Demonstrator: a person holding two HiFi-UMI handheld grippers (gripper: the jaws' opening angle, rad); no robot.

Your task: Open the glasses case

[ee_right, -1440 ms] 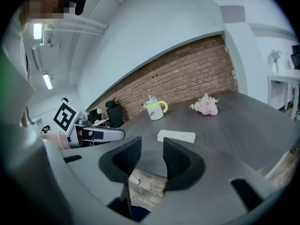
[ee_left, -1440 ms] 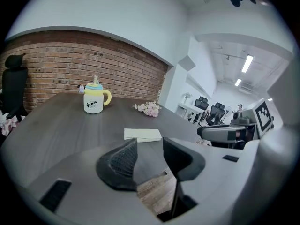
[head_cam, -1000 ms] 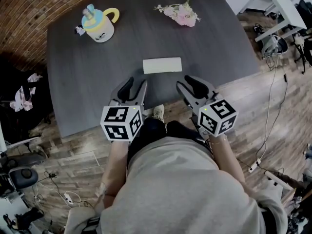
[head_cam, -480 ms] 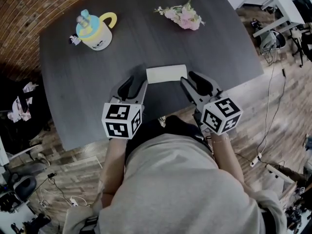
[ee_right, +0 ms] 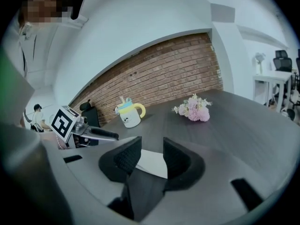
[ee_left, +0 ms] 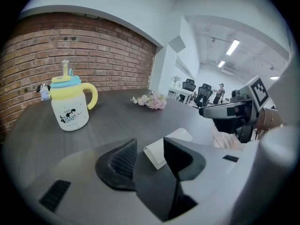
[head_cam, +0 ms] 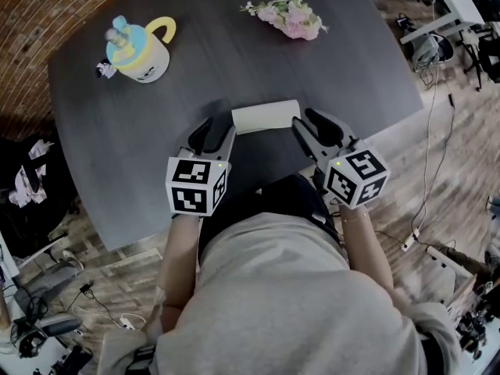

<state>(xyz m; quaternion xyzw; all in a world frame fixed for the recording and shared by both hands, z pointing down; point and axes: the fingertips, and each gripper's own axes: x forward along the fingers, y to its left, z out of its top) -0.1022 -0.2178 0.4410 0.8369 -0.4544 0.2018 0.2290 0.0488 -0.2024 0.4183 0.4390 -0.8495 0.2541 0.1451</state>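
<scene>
White and oblong, the glasses case (head_cam: 266, 117) lies closed on the dark grey tabletop (head_cam: 234, 53), close to the near edge and straight ahead of us at 12 o'clock.

We hold the left gripper (head_cam: 215, 131) at 8 o'clock from the case. In the left gripper view its fingers (ee_left: 123, 157) stand apart and are opening. The case's left end (ee_left: 157, 153) shows in the gap just past the tips, and neither pad presses on it.

We hold the right gripper (head_cam: 311, 123) at 4 o'clock from the case. In the right gripper view its fingers (ee_right: 127, 157) also stand apart. The case's right end (ee_right: 152, 164) shows in the gap between them, and neither finger grips it. In the head view we cannot tell whether either tip touches the case.

Further out, a white mug (head_cam: 141, 49) with a yellow handle and a blue lid stands at 10 o'clock from the case. A spray of pink flowers (head_cam: 289, 18) lies at 1 o'clock near the far edge. Beyond the tabletop, at 10 o'clock, runs a brick wall (head_cam: 31, 22).
</scene>
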